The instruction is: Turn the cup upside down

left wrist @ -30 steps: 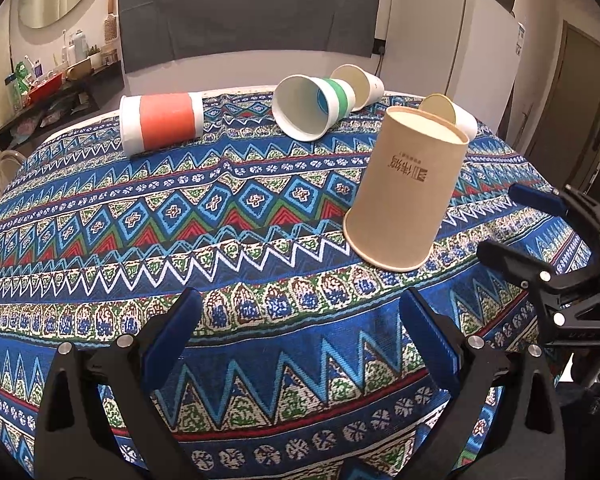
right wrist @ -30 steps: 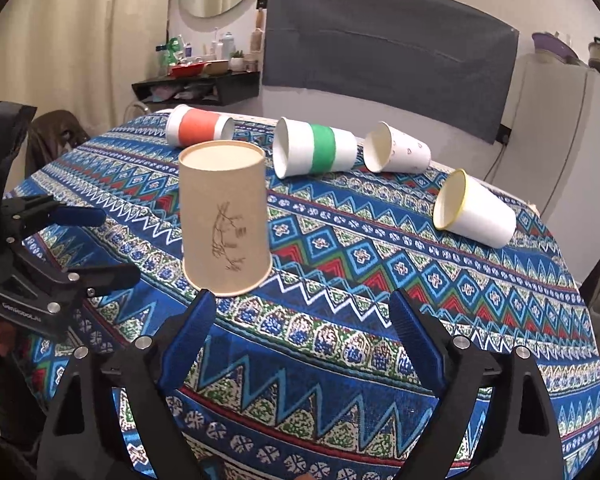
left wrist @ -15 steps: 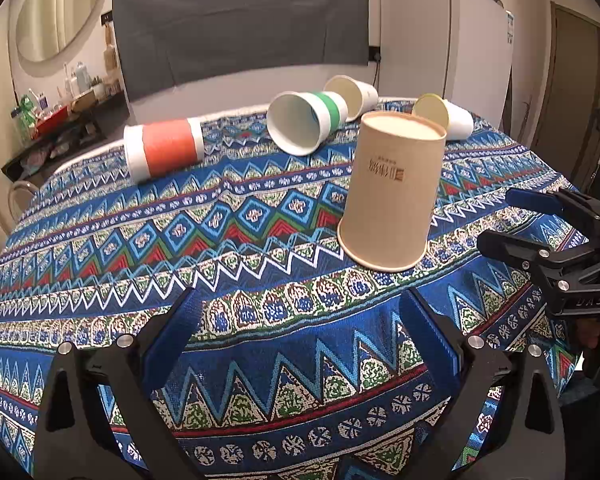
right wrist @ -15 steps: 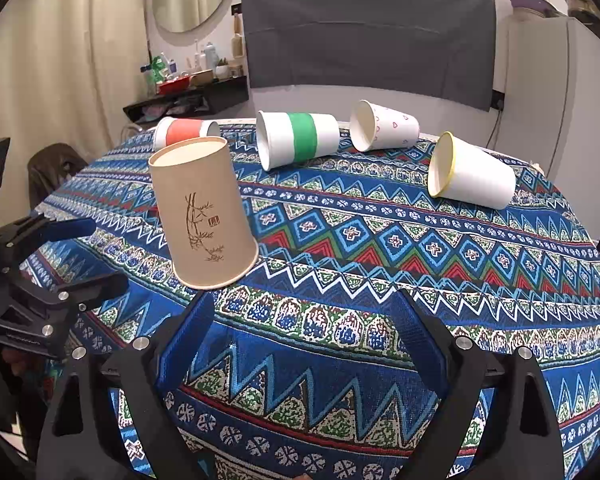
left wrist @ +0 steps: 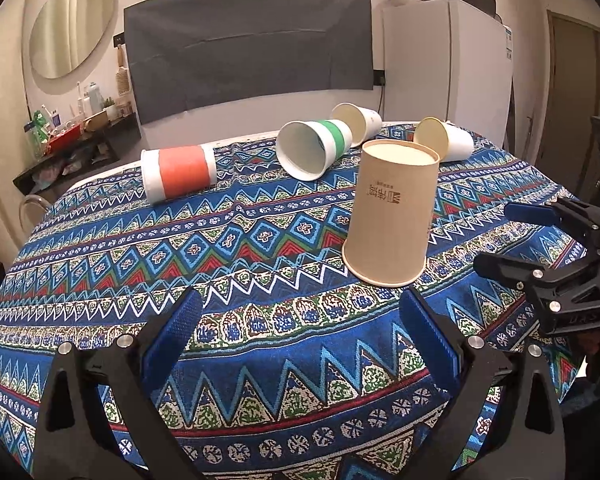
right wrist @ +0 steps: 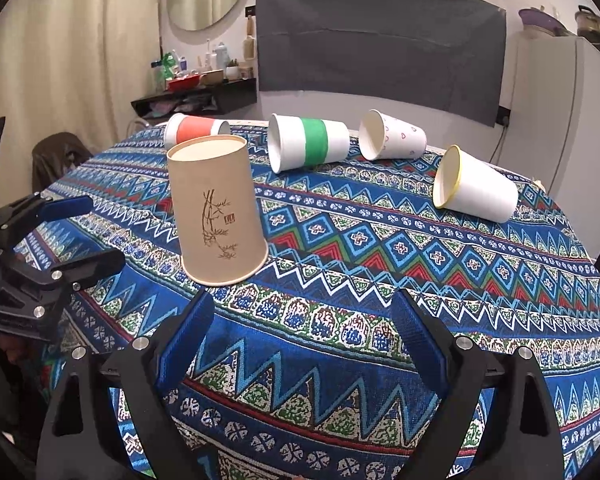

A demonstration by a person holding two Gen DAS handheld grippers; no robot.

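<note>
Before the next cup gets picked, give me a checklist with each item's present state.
1. Brown cup standing mouth down on the tablecloth: ok.
2. Left claw open and holding nothing: ok.
3. Right claw open and holding nothing: ok.
4. Cups still to flip: not ok. The red-banded cup, green-banded cup, heart-print cup and yellow-rimmed cup all lie on their sides.
5. Claws apart from the brown cup: ok, neither touches it.
6. Any cup holding liquid: cannot tell for all; the green-banded cup's inside looks empty.
</note>
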